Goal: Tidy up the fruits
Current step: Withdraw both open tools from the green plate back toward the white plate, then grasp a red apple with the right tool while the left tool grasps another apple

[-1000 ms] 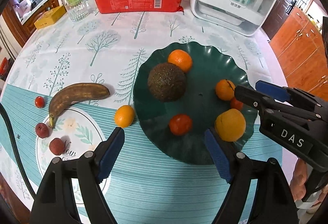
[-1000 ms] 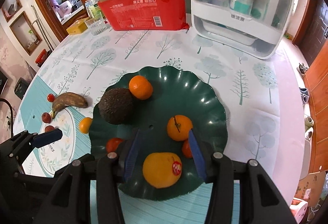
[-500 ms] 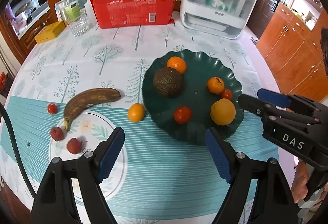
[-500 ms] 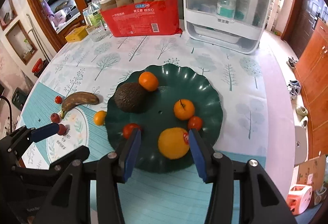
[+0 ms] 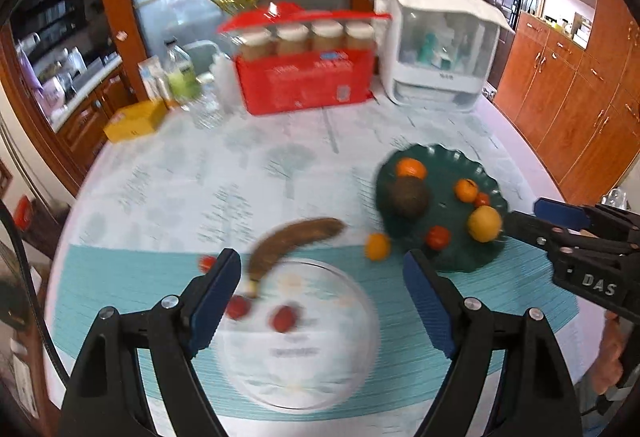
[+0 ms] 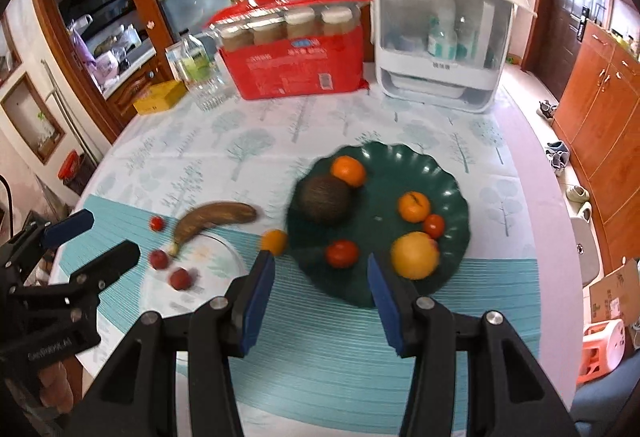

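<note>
A dark green wavy plate (image 6: 448, 177) (image 5: 452, 161) holds an avocado (image 6: 325, 198), several oranges, a large yellow-orange fruit (image 6: 414, 255) and small red fruits. On the cloth left of it lie a small orange (image 6: 274, 241) (image 5: 377, 246), a brown banana (image 6: 212, 219) (image 5: 294, 239) and small red fruits (image 6: 181, 278) (image 5: 283, 318). My left gripper (image 5: 322, 303) is open and empty, above the banana's stem end. My right gripper (image 6: 318, 299) is open and empty, above the plate's near edge.
At the table's back stand a red pack of cups (image 6: 294, 63), a white lidded box (image 6: 440, 45), a water bottle (image 6: 196, 65), a glass and a yellow box (image 6: 160, 97). Wooden cabinets line the right wall. The table's near edge is close below both grippers.
Both grippers have pulled back and up from the plate. The left one has swung left, from the plate to over the banana. The big fruit stays on the plate.
</note>
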### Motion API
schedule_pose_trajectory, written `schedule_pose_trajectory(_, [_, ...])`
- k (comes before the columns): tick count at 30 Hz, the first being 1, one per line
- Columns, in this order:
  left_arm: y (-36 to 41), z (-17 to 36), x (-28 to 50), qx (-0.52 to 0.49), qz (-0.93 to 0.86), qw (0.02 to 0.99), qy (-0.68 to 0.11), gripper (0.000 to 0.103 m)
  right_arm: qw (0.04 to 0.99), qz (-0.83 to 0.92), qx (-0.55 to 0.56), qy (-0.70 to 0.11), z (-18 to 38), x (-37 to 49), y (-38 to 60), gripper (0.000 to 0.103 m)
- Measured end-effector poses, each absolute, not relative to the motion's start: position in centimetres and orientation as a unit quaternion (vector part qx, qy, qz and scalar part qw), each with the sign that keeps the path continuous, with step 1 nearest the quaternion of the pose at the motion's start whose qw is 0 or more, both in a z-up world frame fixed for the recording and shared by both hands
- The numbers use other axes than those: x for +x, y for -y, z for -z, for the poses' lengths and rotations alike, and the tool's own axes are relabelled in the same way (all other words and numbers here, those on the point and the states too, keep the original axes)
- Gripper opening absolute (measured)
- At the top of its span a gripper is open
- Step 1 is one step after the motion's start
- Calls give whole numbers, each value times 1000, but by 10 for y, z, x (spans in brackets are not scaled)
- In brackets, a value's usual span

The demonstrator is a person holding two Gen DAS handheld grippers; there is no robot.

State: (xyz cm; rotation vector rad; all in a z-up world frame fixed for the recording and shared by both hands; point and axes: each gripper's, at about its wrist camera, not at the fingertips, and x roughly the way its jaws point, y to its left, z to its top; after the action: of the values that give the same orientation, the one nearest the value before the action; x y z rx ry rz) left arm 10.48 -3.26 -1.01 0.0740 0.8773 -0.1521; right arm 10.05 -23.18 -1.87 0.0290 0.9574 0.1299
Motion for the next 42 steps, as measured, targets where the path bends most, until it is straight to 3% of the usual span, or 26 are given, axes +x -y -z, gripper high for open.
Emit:
schedule_pose_trajectory(9, [-71,0,119,43,61,915,-397,84,891,-46,24,-451,14,96,148,49])
schedule_pose_trajectory(17, [-131,45,142,29,73,897,-435,85,870,-46,-25,-491,59,103,93,49])
schedule_pose_trajectory(29, [-106,142,169,48,144,834,-530,84,814,-98,-26,-572,151,116,56,49])
schedule_pose_trajectory(42, [-84,190,188,25,182,792,-582,83,810,-126,-67,-569,183,132,39,48])
